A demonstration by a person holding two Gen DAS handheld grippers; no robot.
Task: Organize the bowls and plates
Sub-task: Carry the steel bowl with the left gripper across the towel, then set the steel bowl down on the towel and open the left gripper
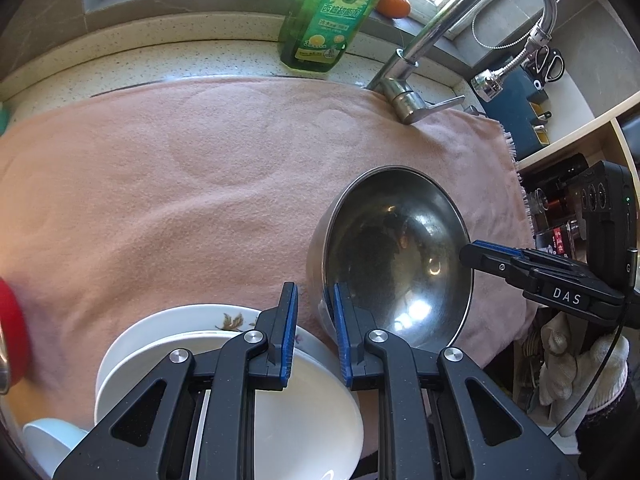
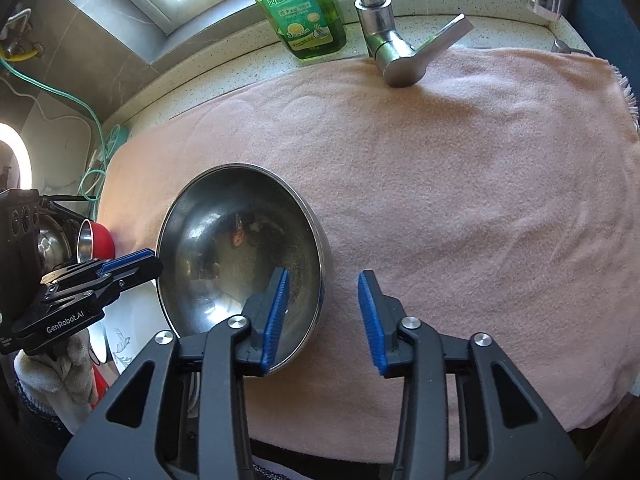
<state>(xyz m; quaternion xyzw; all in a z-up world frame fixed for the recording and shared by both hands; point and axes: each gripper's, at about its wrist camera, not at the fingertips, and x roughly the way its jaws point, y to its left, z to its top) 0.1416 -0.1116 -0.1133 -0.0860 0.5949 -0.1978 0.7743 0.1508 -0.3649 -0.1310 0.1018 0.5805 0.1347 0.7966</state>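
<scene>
A steel bowl (image 1: 396,256) stands tilted on the pink towel (image 1: 180,184); it also shows in the right wrist view (image 2: 240,248). My left gripper (image 1: 316,332) has its jaws a small gap apart astride the bowl's left rim, not clamped. My right gripper (image 2: 324,312) is open, its left finger inside the bowl and its right finger outside over the towel. It shows from the side in the left wrist view (image 1: 480,254). White bowls and a flower-patterned plate (image 1: 224,320) are stacked under the left gripper.
A faucet (image 1: 408,96) and a green dish-soap bottle (image 1: 332,16) stand at the back. A red cup (image 2: 98,236) and a white mug (image 1: 48,436) sit at the left. Shelves with clutter (image 1: 560,200) are at the right.
</scene>
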